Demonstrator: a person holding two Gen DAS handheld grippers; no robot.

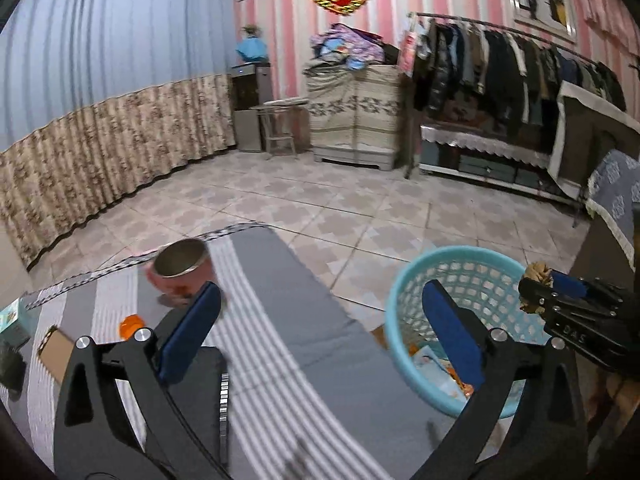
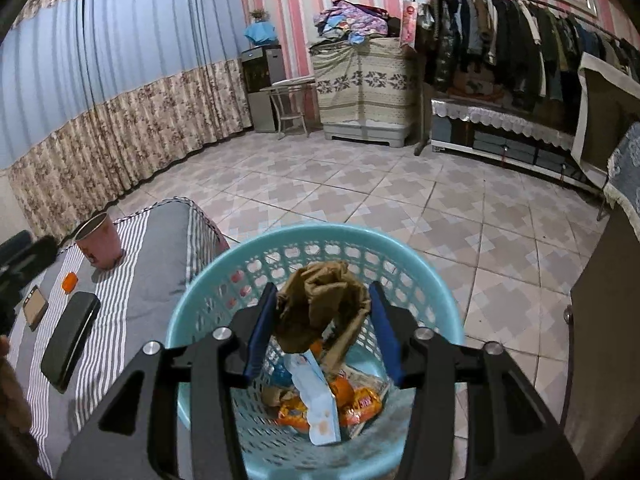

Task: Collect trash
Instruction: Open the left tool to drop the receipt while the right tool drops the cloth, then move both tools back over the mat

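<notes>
left wrist: over bed | right wrist: close above basket (image 2: 436, 280) (shared)

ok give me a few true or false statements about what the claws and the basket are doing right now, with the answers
1. The right claw holds a crumpled brown paper above the blue basket. True.
2. The blue basket has nothing in it. False: wrappers and a small carton lie inside.
3. The left claw is open and holds nothing. True.
4. The pink cup lies tipped over on the floor. False: it stands upright on the striped cloth.
5. A dark case lies on the striped cloth. True.
6. The basket is red. False: it is light blue.
</notes>
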